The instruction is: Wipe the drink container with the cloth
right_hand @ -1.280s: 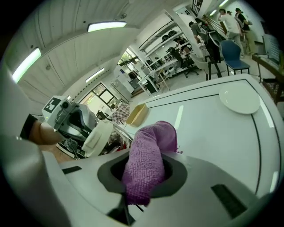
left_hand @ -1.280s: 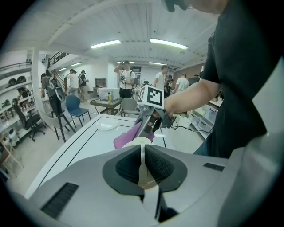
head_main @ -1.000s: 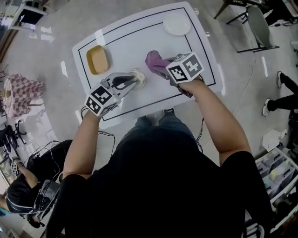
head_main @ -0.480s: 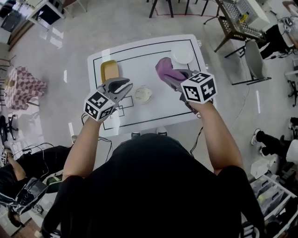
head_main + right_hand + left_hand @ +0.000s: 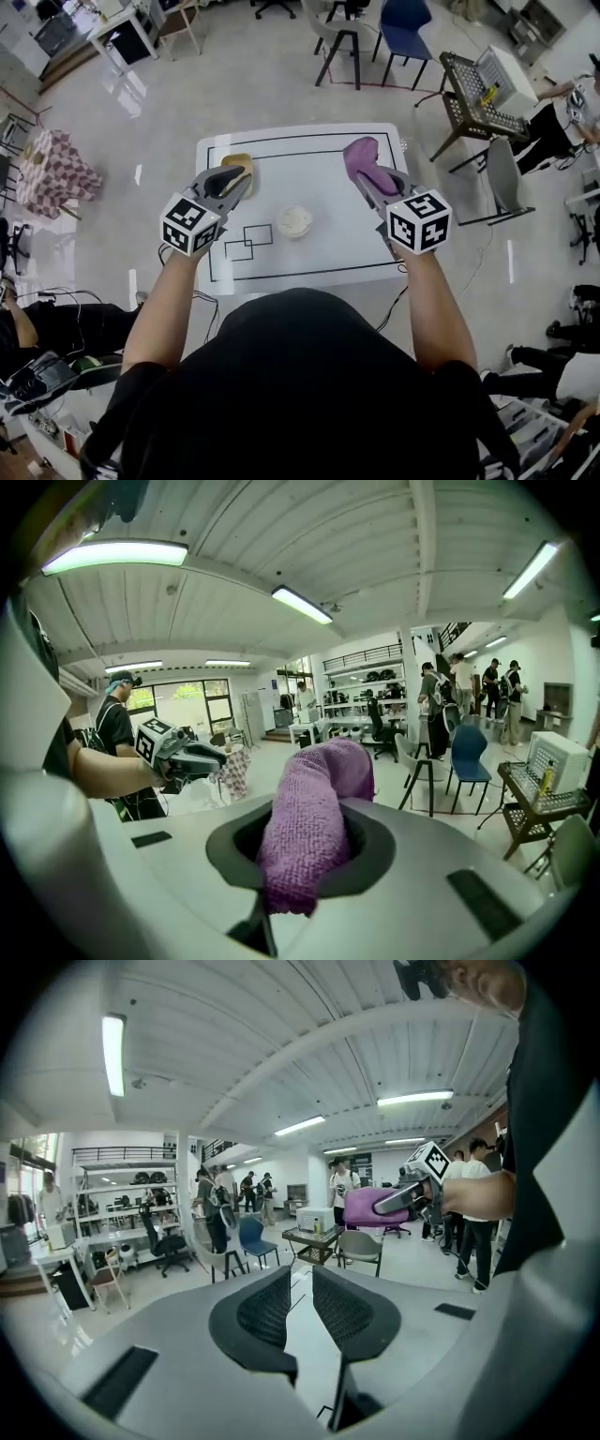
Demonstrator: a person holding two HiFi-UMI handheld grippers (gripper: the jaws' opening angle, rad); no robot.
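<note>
Right gripper (image 5: 373,180) jaws clamp cloth (image 5: 359,153); left gripper (image 5: 236,175) jaws narrow, empty; container (image 5: 294,222) between, apart.

Black short-sleeved top (image 5: 309,394) filled lower centre of head view; forearms bare below sleeves. left hand-held gripper (image 5: 240,174), left of centre: light grey shell, dark grey jaws, cross-hatched pads (image 5: 265,1312). Behind it sat marker cube (image 5: 190,225): white faces, black square patterns. right hand-held gripper (image 5: 368,178), right of centre: same grey shell, matching cube (image 5: 419,221) with same black-and-white squares. Black rectangular slots (image 5: 117,1382) marked shell, lower left of left gripper view.
</note>
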